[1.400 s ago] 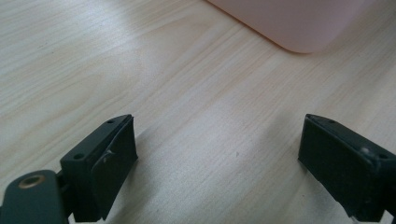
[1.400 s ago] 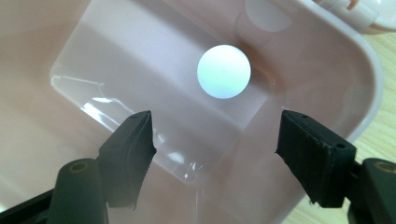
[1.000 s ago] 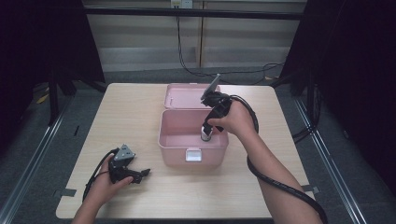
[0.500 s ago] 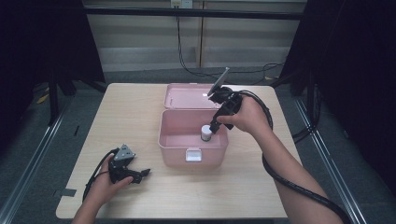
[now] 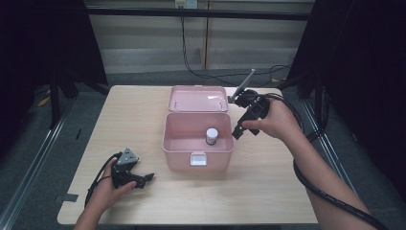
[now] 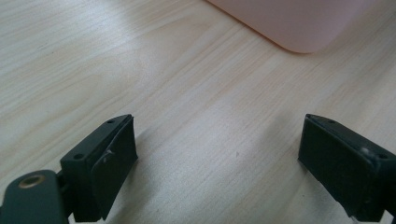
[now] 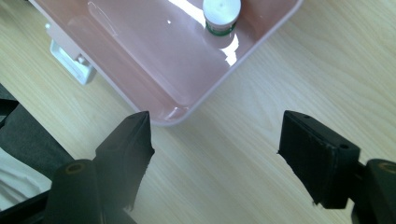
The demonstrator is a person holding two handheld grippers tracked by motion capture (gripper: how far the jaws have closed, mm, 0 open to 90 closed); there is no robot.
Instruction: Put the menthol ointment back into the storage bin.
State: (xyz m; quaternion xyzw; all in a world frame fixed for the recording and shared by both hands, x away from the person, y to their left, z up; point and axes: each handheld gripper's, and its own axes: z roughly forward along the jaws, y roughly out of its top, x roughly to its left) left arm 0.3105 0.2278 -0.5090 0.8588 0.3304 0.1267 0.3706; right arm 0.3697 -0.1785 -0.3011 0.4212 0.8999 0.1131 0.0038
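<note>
Bench (image 5: 287,191): pale wood, carrying every item listed here. Box (image 5: 174,146): pink plastic, near the middle of the bench, lid (image 5: 197,99) swung fully back and lying flat behind it, white latch (image 5: 197,159) on the front wall facing the person. Bottle (image 5: 211,136): small, white cap, upright on the box floor close to the right wall, touching nothing else. Right gripper (image 5: 238,132): held above the bench just beside the box's right rim, jaws wide apart and empty. Left gripper (image 5: 147,178): resting low on the bench near its front left, well apart from the box's left front corner, jaws wide apart and empty. Handling note, as judged: the bottle appears placed, so closing comes next; lift the right gripper clear of the rim, reach behind to the lid's far edge, and swing it forward slowly; steady the box's front with the left gripper, lest the box slide or the bottle tip.
</note>
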